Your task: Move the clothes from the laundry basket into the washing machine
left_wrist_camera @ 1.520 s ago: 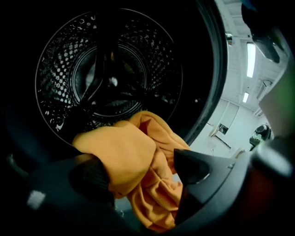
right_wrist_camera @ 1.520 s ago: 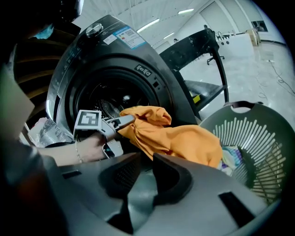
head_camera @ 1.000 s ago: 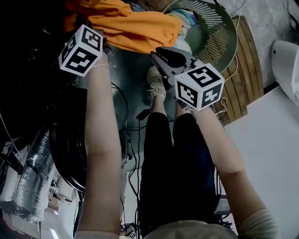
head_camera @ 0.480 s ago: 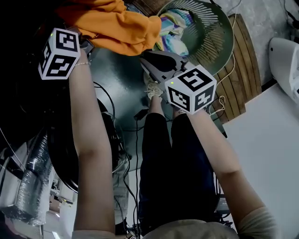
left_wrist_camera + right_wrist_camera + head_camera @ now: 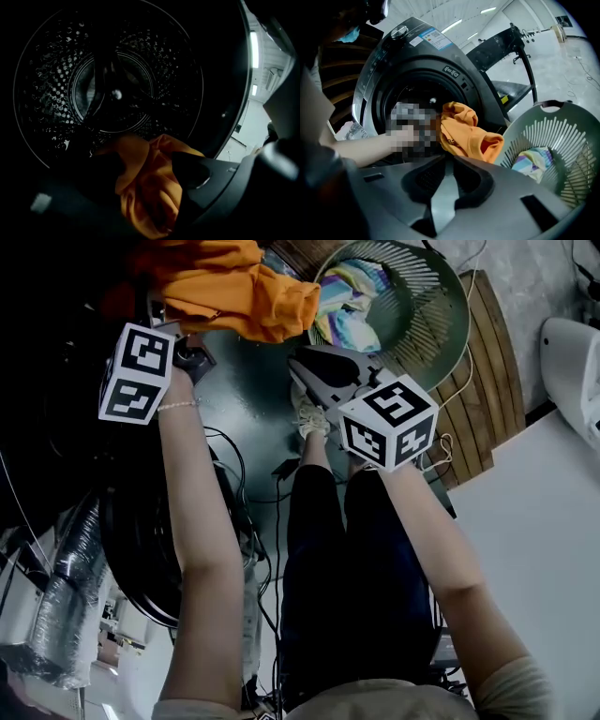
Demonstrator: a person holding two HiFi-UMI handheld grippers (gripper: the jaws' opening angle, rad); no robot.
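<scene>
An orange garment (image 5: 234,287) hangs over the lip of the washing machine (image 5: 412,51), partly inside the drum (image 5: 117,93). My left gripper (image 5: 173,322) is at the drum mouth. Its jaws have just been opening and stand wide apart, with the orange garment (image 5: 150,187) lying loose between them. My right gripper (image 5: 300,360) hangs between the washer and the green laundry basket (image 5: 422,306). Its jaws have closed a little, and in the right gripper view the right gripper (image 5: 446,157) is shut and empty. A striped cloth (image 5: 347,306) lies in the basket.
The washer's round door (image 5: 141,549) hangs open at lower left, beside a silver duct hose (image 5: 66,568). Cables (image 5: 272,484) trail over the dark floor by the person's shoe (image 5: 309,413). A wooden pallet (image 5: 487,362) sits under the basket, and a white appliance (image 5: 572,352) stands at the right.
The orange garment has moved left toward the washer opening, uncovering the striped cloth in the basket. My left gripper swung left, then drew back a little. The right gripper hardly moved.
</scene>
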